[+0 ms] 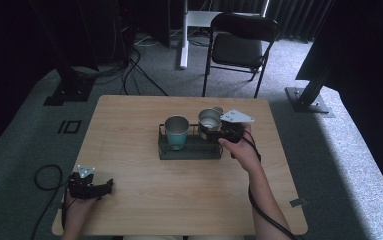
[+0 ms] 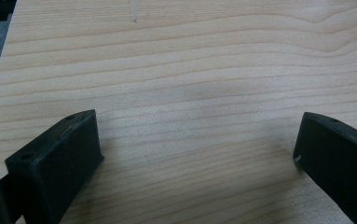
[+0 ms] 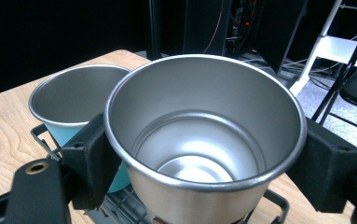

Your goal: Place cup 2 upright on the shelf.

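A black wire rack (image 1: 189, 152) sits in the middle of the wooden table (image 1: 144, 200). In its left end stands a teal cup with a steel inside (image 1: 177, 131), seen behind the left jaw in the right gripper view (image 3: 69, 100). My right gripper (image 1: 210, 131) is shut on an upright steel cup (image 1: 209, 120) over the rack's right end; its jaws press both sides of the cup (image 3: 204, 140) just under the rim. I cannot tell whether the cup's base rests on the rack (image 3: 43, 135). My left gripper (image 1: 106, 187) lies near the table's front left corner, open (image 2: 197, 154) over bare wood.
A black folding chair (image 1: 239, 45) stands beyond the table's far edge. Cables (image 1: 46, 180) lie on the grey floor at the left. Dark frame posts (image 1: 306, 95) stand at the right and left. Bare wood surrounds the rack.
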Tool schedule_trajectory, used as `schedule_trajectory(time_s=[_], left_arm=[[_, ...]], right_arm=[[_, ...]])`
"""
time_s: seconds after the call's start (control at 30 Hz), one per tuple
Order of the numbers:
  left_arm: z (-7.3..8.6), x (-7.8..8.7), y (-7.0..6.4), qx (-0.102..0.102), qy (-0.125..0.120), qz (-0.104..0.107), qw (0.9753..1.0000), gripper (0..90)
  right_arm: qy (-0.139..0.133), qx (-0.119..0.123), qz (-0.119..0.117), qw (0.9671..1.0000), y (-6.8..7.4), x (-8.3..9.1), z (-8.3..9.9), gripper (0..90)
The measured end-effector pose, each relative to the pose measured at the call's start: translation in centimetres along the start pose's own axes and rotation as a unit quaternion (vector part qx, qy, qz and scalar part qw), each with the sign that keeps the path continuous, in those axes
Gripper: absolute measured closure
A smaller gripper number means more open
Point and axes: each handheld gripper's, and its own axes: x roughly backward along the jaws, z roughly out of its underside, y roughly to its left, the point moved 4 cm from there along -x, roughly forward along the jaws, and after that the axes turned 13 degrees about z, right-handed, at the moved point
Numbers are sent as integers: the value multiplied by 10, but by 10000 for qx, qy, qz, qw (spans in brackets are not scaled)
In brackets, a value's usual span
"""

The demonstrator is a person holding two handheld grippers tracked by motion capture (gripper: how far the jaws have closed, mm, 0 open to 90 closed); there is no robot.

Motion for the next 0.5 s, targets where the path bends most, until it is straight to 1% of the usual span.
schedule_trajectory(time_s=[0.1,0.27,0.5], left_arm=[[0,0,0,-1,2,0,10000,12],[0,0,0,-1,1,0,10000,12],[0,0,0,-2,1,0,10000,12]], right_arm=[[62,1,-20,10000,2,-6,5,182],[107,10,-15,9999,3,-12,10,182],[272,4,-44,9996,4,-16,19,182]])
